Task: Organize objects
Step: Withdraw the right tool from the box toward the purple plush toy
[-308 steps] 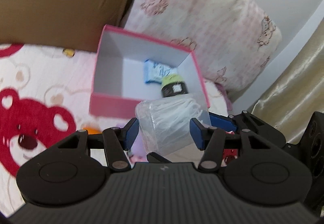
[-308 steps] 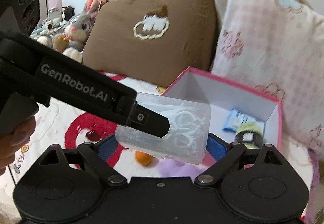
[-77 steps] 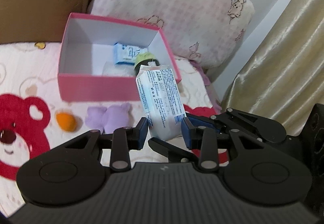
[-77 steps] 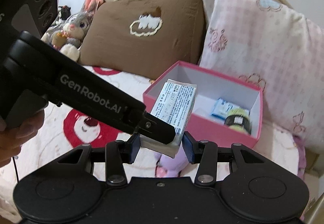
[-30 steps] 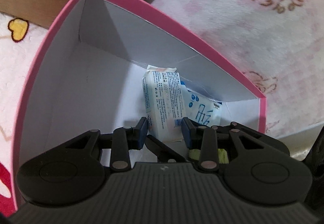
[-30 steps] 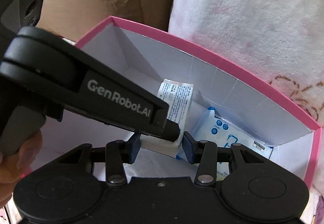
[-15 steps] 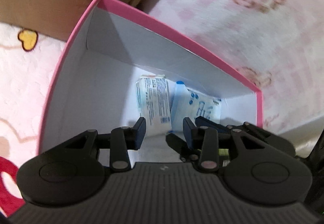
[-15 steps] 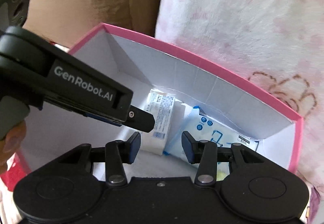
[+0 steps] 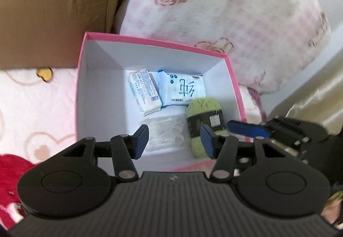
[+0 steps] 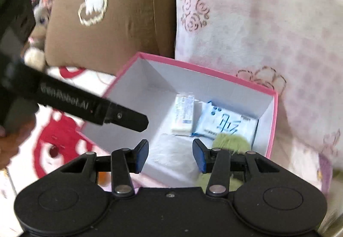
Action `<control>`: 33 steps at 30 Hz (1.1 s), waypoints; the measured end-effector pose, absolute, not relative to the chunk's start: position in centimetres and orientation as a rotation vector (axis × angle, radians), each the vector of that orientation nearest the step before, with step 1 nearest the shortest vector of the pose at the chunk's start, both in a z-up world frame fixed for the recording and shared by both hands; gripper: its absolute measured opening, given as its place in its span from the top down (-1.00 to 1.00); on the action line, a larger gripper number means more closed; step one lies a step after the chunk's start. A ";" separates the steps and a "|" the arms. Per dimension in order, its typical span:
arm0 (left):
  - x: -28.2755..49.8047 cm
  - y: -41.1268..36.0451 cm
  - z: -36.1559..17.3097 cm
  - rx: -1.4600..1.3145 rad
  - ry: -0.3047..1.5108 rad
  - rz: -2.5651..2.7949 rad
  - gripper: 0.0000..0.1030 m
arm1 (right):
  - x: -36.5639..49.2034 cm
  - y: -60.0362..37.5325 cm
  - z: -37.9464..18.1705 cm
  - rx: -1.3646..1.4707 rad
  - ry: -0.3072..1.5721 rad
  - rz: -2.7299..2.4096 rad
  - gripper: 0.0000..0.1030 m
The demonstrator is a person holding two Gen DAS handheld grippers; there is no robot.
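Left wrist view: the left claw (image 9: 173, 140) has just been opening and stands empty above the pink box (image 9: 154, 41). The white packet (image 9: 144, 91) lies flat at frame centre, long axis toward the far wall, beside the blue tissue pack (image 9: 182, 90) (release looks done).

Right wrist view: the right claw (image 10: 170, 155) gapes empty too. Next probably comes fetching another item from the bed (image 10: 64, 130).

The clear plastic case (image 9: 165, 130) is half hidden behind the left gripper (image 9: 174, 140), contents just a white blur. The yarn ball (image 10: 231, 142) smears behind the right gripper (image 10: 170, 155). Tissue pack (image 9: 182, 91) print is unreadable. The hand (image 10: 8, 140) runs off frame.
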State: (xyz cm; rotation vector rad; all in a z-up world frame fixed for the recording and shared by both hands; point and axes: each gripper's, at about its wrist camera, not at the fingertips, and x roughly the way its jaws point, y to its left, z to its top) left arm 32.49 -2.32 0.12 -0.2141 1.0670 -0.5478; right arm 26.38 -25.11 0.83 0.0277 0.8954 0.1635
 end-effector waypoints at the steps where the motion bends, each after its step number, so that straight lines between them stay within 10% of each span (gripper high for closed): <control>1: 31.8 -2.4 0.6 -0.183 1.053 -0.546 -0.01 | 25.8 -25.0 1.4 0.033 0.888 0.164 0.03; 19: 20.4 -0.8 8.0 0.088 1.023 -0.627 -0.17 | 13.0 -20.6 7.8 -0.036 0.779 0.207 -0.29; 33: 16.3 -0.3 3.2 0.154 1.106 -0.616 -0.41 | 8.6 -18.2 3.3 -0.055 0.807 0.234 -0.45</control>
